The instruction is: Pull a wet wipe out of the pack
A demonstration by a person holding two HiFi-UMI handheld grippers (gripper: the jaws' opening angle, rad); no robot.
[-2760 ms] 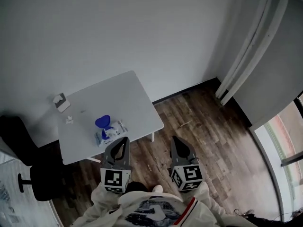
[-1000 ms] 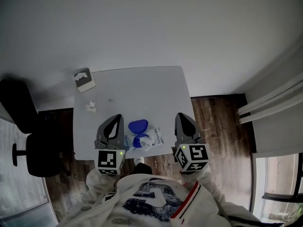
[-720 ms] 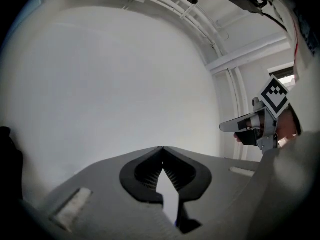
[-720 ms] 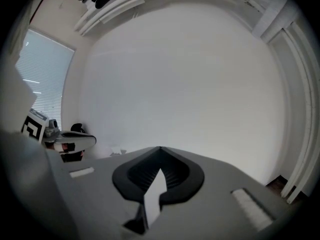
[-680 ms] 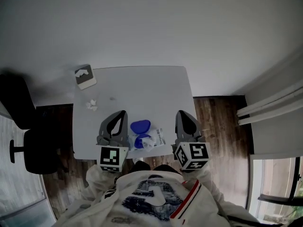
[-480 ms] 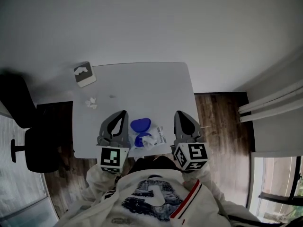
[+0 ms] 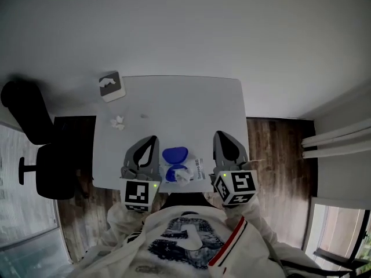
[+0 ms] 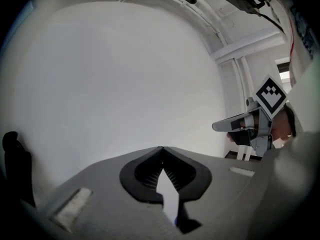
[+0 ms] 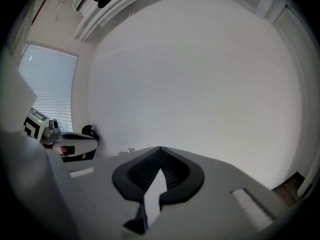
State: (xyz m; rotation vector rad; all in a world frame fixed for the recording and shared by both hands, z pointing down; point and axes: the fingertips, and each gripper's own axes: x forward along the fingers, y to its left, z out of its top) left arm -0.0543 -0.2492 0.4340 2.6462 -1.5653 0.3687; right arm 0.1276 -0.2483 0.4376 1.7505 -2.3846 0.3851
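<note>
Head view: white table (image 7: 191, 106) against a plain wall, wood floor (image 7: 278, 155) to its right. Pack (image 7: 194, 169) lies at the table's near edge, between the two grippers. Its blue lid (image 7: 175, 154) is flipped open towards the wall. A white wipe (image 7: 184, 176) sticks up out of the opening.

Left gripper (image 7: 152, 141) is just left of the lid; whether it touches the pack cannot be told. Right gripper (image 7: 220, 136) is to the right of the pack, with a gap of bare table between.

Left gripper view: jaws together, tips meeting, nothing between them. Right gripper view: same, jaws closed and empty. Both point across the table at the wall.

Other items: grey box (image 7: 110, 86) on the far left corner, small crumpled white scrap (image 7: 118, 122) near it, both well apart from the pack. Black chair (image 7: 43, 155) stands left of the table.
</note>
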